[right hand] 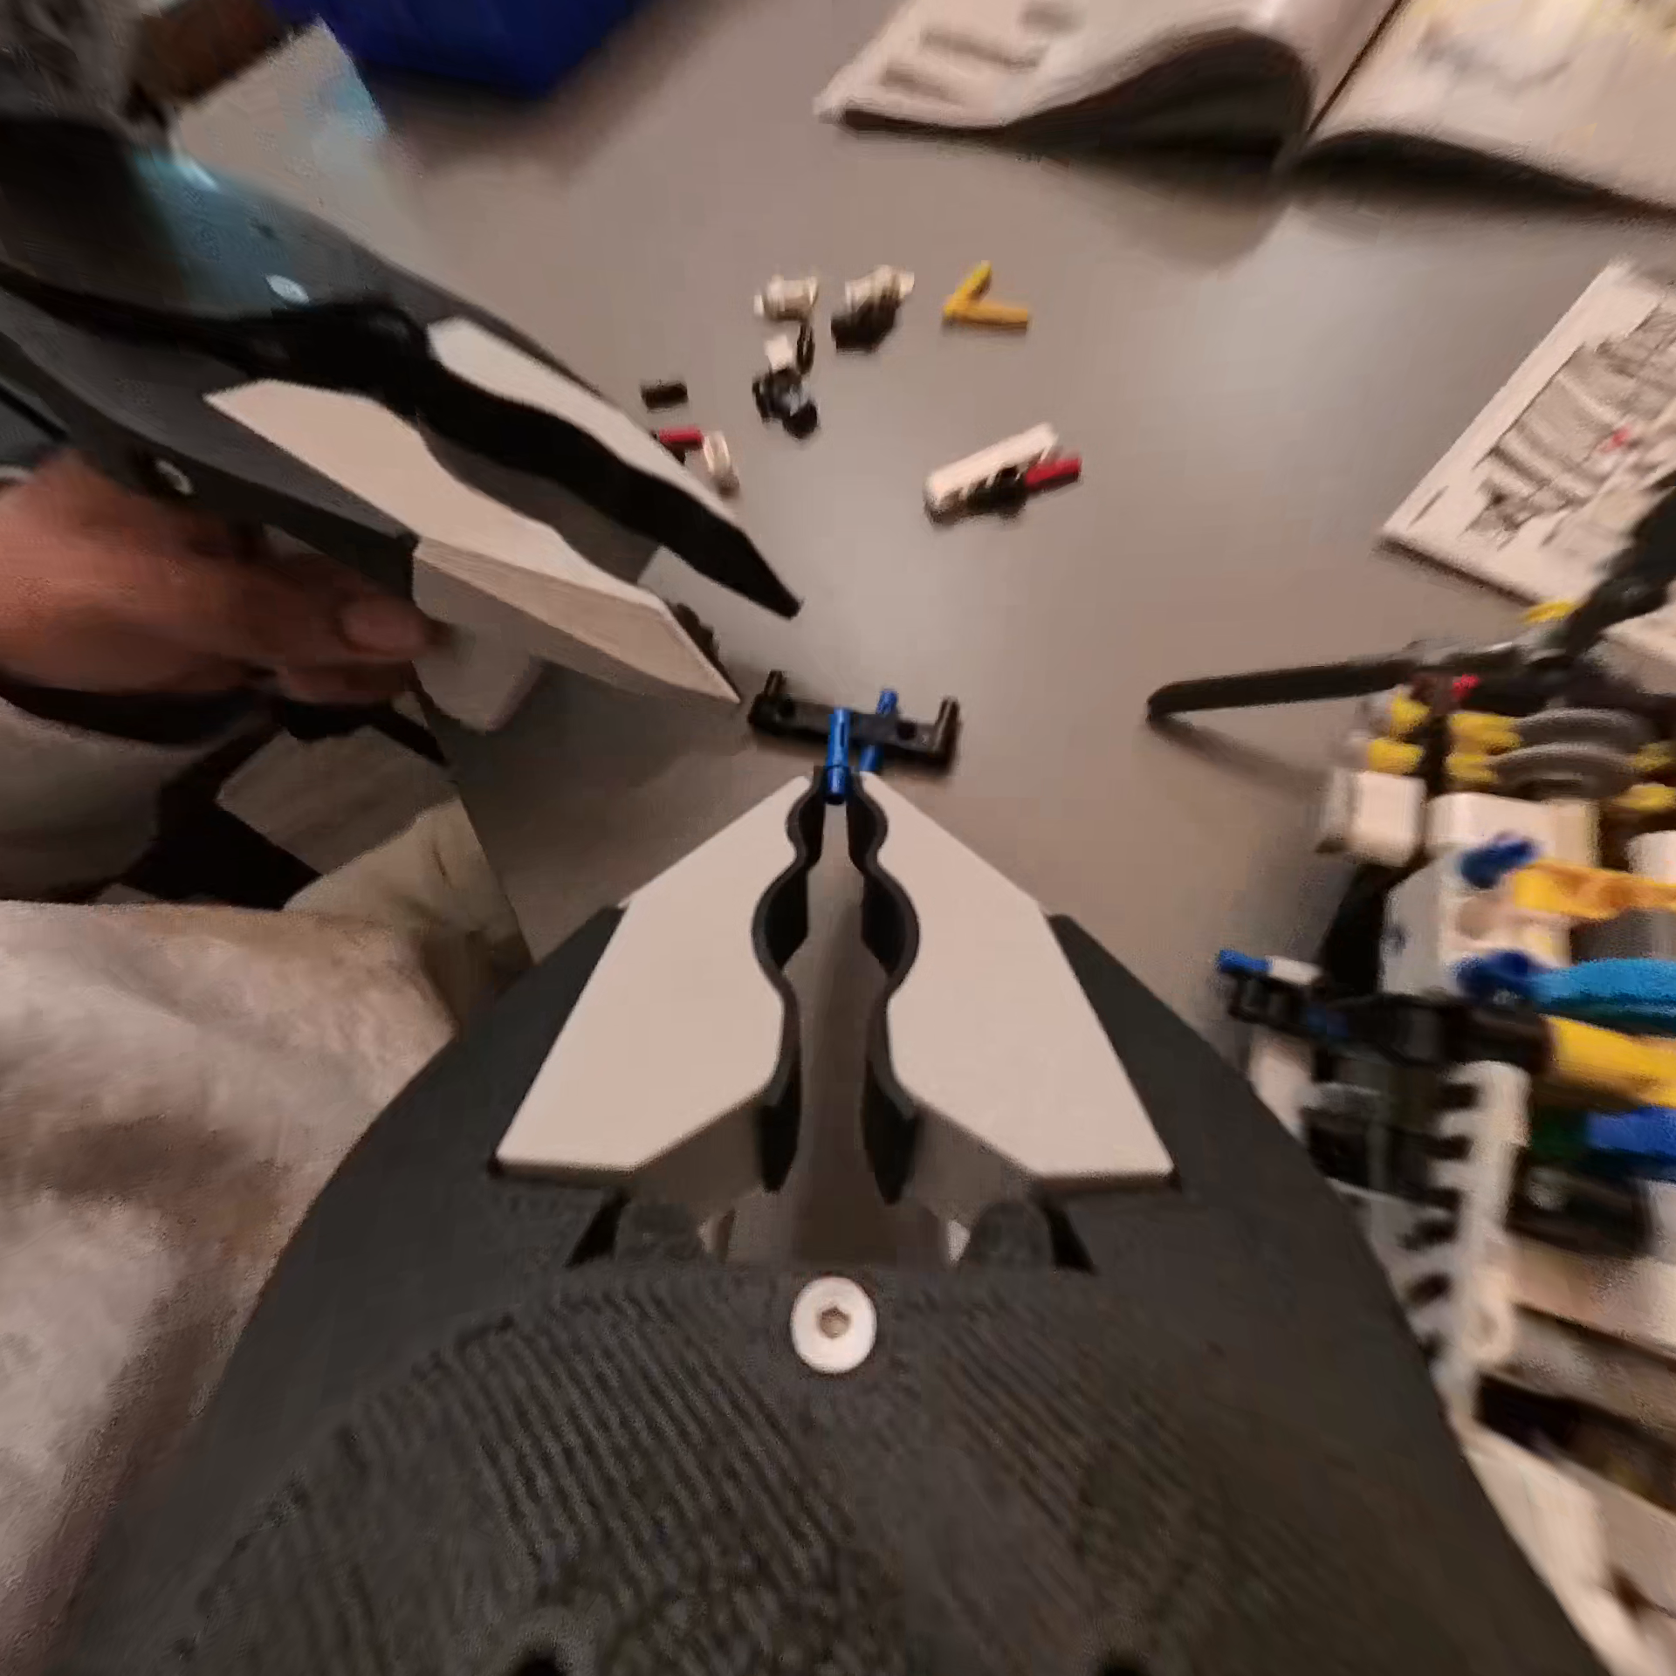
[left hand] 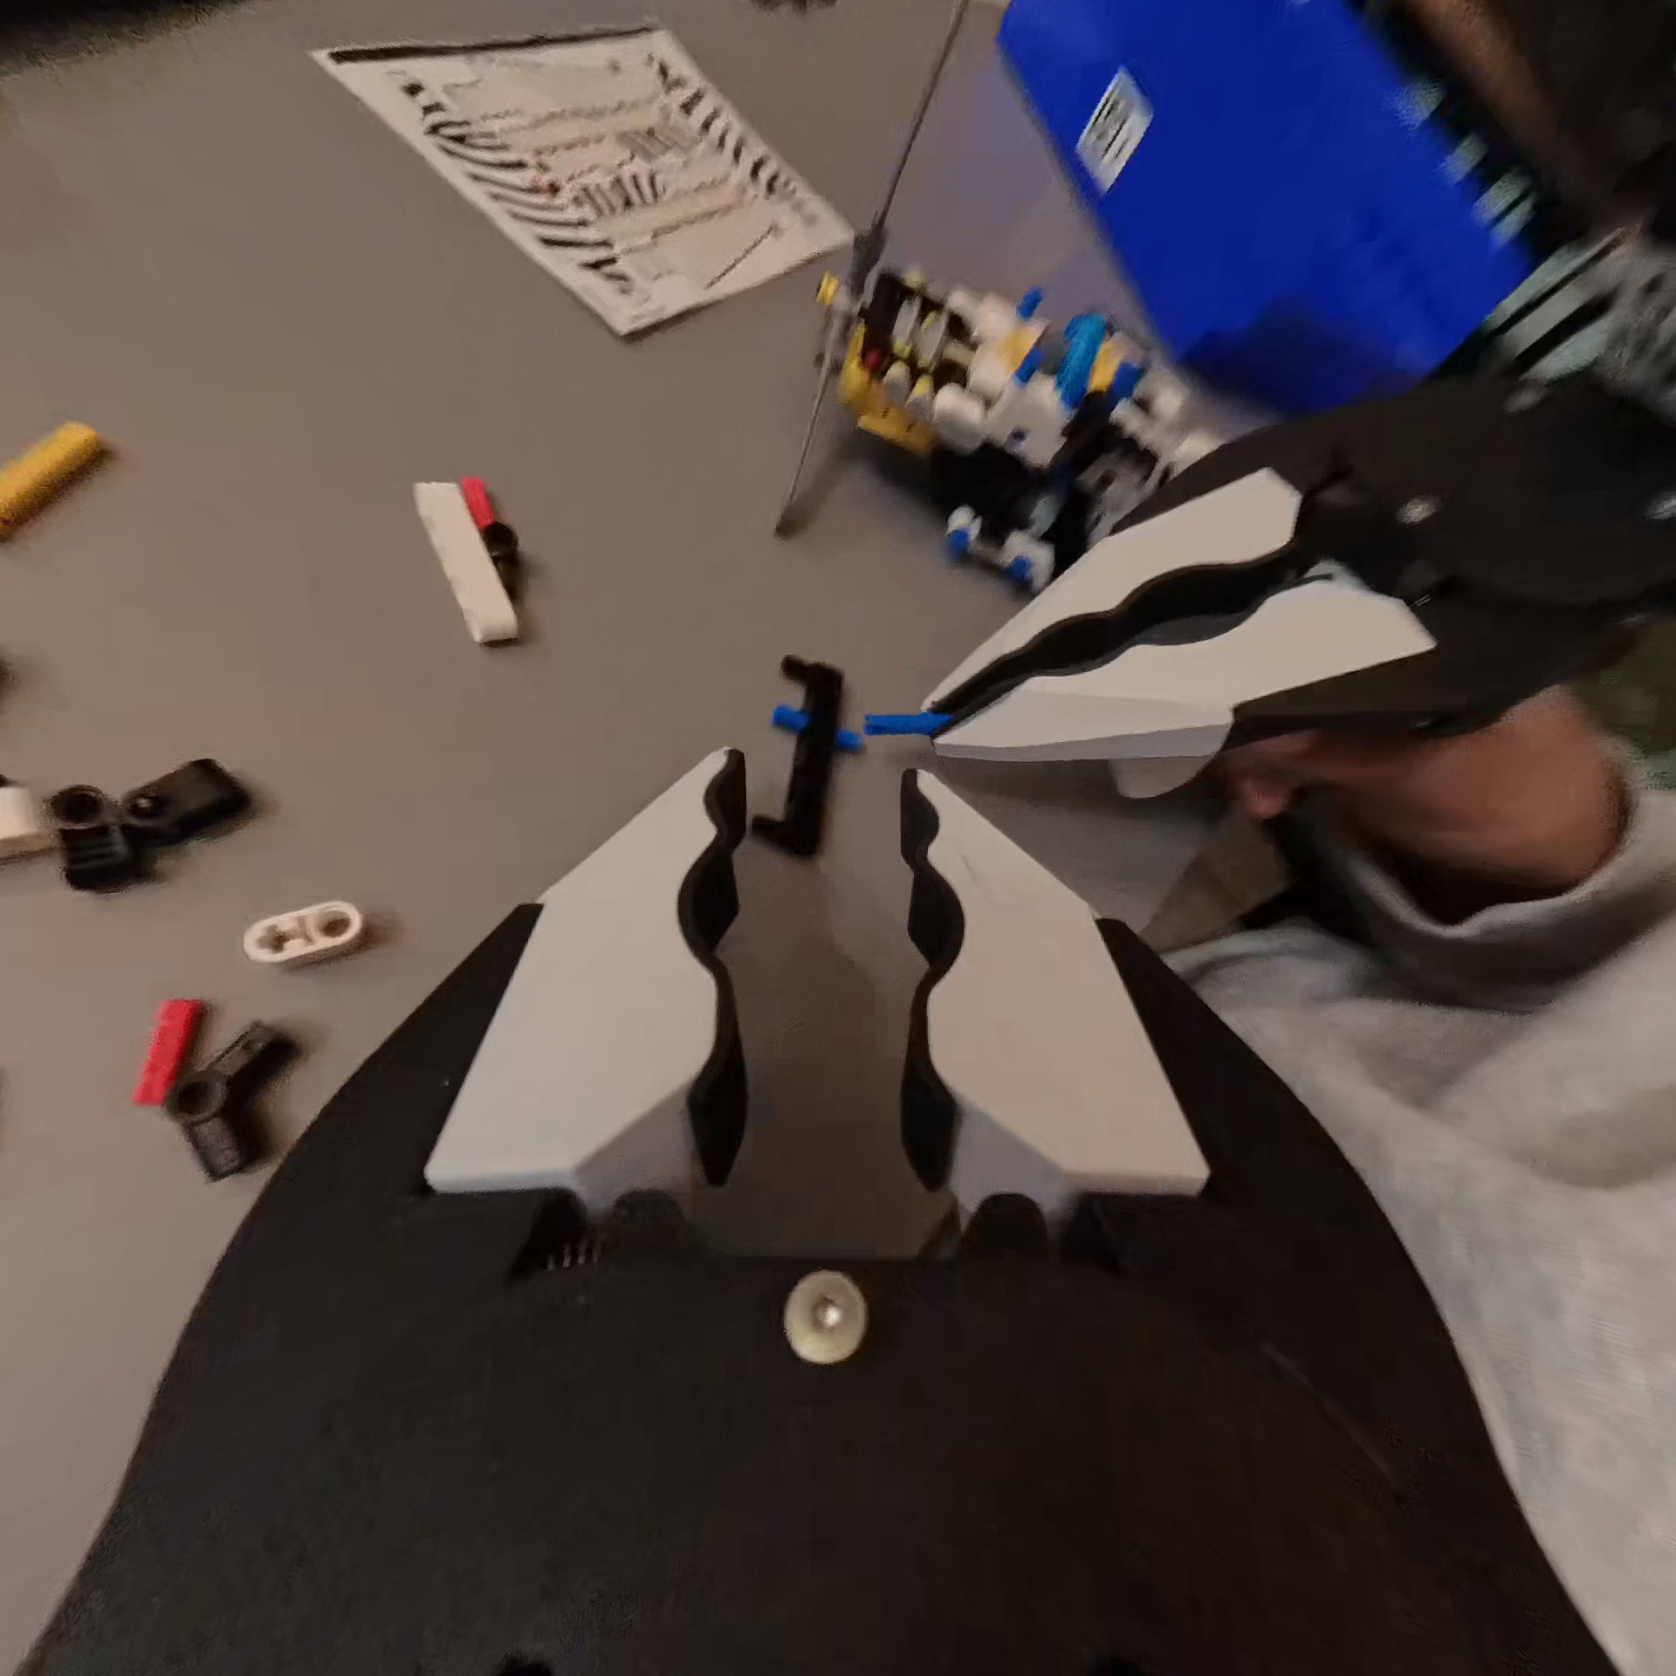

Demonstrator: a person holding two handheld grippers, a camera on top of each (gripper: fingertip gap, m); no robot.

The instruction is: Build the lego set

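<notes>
A black bracket piece [left hand: 810, 780] lies on the grey table with a blue pin [left hand: 791, 719] through it. My left gripper [left hand: 821, 771] is open, its fingertips on either side of the bracket and not gripping it. My right gripper [left hand: 939, 725] comes in from the right, shut on a second blue pin [left hand: 896, 723] whose free end is right beside the bracket. In the right wrist view my right gripper [right hand: 839, 791] holds that pin [right hand: 838, 748] pointed at the bracket [right hand: 916, 736]. The open left gripper [right hand: 762, 653] is at the bracket's left end.
The partly built model [left hand: 998, 408] [right hand: 1496, 998] with a long grey blade [left hand: 871, 299] stands close by. A blue bin [left hand: 1270, 181], an instruction sheet [left hand: 589, 172] and an open booklet [right hand: 1270, 82] lie farther off. Loose parts are scattered about, including a white beam [left hand: 467, 562] [right hand: 993, 472]. Left and right tips are no more than a few centimetres apart.
</notes>
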